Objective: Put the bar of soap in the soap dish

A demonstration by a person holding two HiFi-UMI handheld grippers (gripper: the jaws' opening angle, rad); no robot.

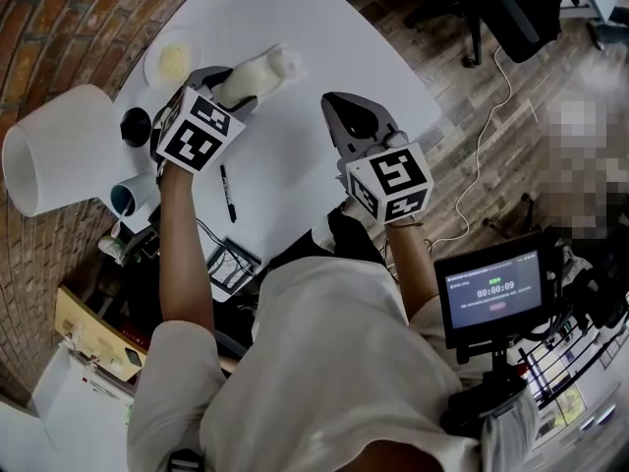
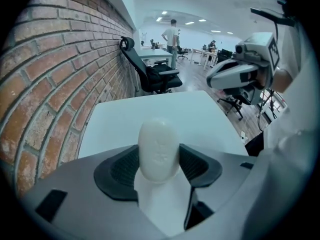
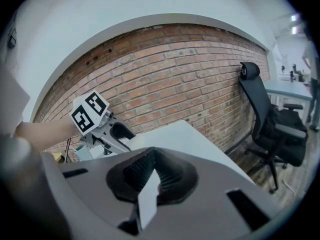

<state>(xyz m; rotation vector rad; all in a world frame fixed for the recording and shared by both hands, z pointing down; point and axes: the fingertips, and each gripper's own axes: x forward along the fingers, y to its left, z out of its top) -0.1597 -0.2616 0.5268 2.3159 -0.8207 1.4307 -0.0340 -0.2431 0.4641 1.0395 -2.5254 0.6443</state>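
Soap bar (image 2: 159, 146) sits clamped between the jaws of the left tool (image 2: 159, 165); the right tool (image 3: 150, 178) is closed, empty

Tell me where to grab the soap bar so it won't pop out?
Probably across its two long sides, near the middle, as the left gripper has it now. The bar of soap is a smooth oval, so its rounded ends would likely slip free; the sides give the pads more to press on. Coming in lengthwise leaves one end poking out.
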